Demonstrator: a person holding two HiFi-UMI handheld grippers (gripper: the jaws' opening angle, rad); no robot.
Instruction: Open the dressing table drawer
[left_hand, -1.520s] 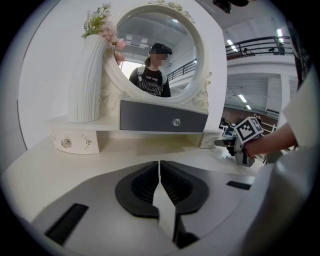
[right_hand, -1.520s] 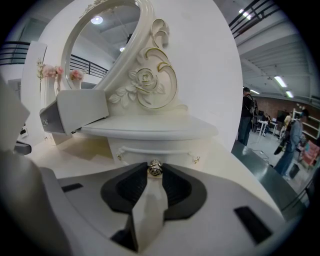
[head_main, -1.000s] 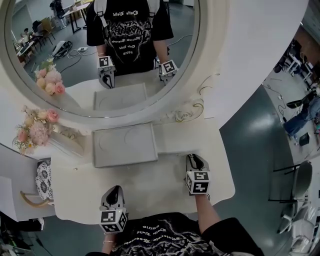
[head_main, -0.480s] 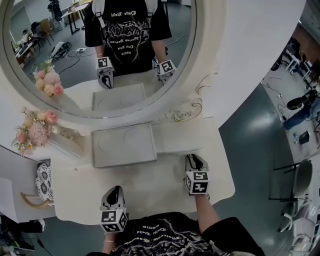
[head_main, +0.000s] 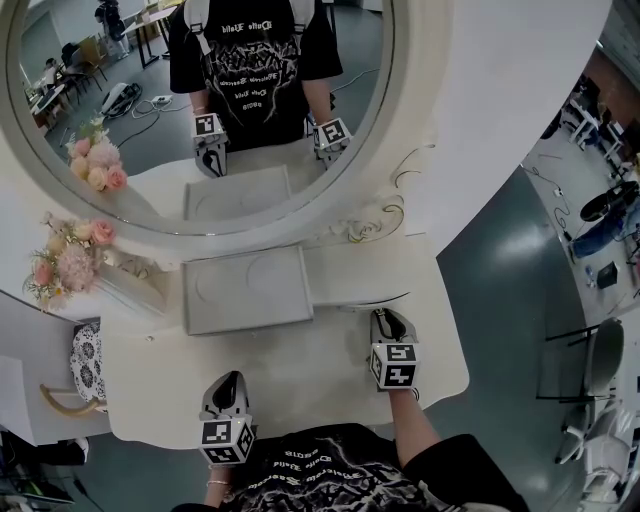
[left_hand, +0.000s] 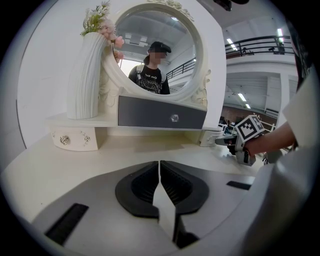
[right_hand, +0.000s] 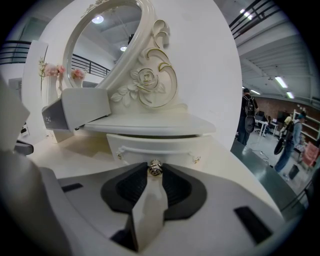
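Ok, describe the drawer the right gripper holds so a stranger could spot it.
Find the round mirror on the white table. Below its frame's right end, beside the open grey drawer, is a small white drawer. Only its knob is clamped in the right gripper.

- White lettering is printed on the black T-shirt (head_main: 330, 475); it cannot be made out.
- The same print is seen reversed in the mirror (head_main: 150, 140), too small to be read.
- Black-and-white square markers, without letters or numbers, are borne by the left cube (head_main: 227, 440) and the right cube (head_main: 396, 365).
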